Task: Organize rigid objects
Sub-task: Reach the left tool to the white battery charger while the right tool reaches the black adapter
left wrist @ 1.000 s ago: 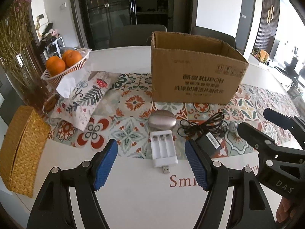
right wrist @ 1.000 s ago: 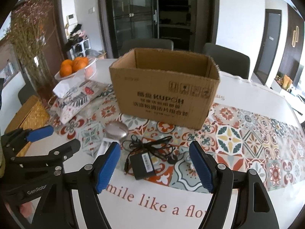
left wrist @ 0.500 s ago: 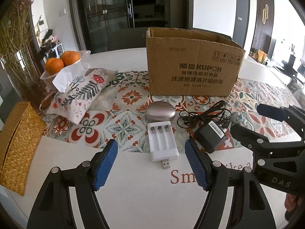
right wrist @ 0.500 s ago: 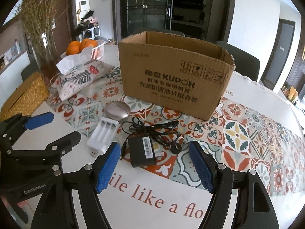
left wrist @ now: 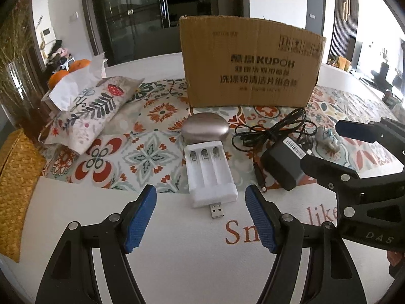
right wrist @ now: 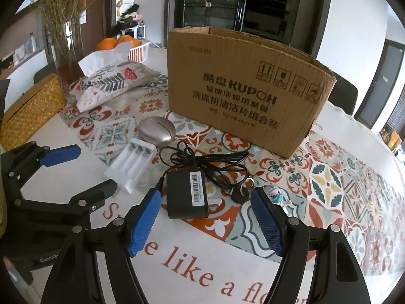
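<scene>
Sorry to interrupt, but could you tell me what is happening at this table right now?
A person holds a claw in each hand, tidying small items lying in front of an open cardboard box. The left claw is open, lined up with a white battery charger. The right claw is open over a black power adapter. Nothing is gripped yet.

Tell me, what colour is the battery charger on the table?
White battery charger, seen best in the left wrist view.

Both grippers are black plastic frames with silver screws. Left gripper (left wrist: 201,215) and right gripper (right wrist: 206,224) carry ribbed blue pads (left wrist: 139,219).
</scene>
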`<state>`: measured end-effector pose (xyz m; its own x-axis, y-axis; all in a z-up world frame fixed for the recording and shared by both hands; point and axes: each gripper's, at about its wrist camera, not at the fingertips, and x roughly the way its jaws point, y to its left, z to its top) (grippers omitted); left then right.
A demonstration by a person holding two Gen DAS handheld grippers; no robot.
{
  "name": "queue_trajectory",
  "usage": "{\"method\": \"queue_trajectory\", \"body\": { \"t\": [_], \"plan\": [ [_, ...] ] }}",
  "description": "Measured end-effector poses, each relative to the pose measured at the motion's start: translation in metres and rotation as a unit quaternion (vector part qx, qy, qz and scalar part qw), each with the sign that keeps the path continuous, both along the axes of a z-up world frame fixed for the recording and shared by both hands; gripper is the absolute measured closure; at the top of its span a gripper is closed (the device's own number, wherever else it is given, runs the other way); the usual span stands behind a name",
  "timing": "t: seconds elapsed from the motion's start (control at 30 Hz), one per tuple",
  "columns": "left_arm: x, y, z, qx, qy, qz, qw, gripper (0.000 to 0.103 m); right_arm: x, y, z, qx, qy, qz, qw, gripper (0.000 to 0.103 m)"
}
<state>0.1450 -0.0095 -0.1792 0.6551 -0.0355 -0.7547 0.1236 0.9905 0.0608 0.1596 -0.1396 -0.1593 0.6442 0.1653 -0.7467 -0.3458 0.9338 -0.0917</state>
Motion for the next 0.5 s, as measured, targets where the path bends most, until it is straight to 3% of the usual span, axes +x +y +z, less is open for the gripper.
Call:
{"method": "queue_trajectory", "body": {
  "t": [0.5],
  "plan": [
    [0.015, -0.004, -0.023, 0.005, 0.015, -0.012, 0.9998, 0.037, 0.014, 0.012, -0.016, -0.023, 0.0, 0.045, 0.999, 0.036]
  ]
}}
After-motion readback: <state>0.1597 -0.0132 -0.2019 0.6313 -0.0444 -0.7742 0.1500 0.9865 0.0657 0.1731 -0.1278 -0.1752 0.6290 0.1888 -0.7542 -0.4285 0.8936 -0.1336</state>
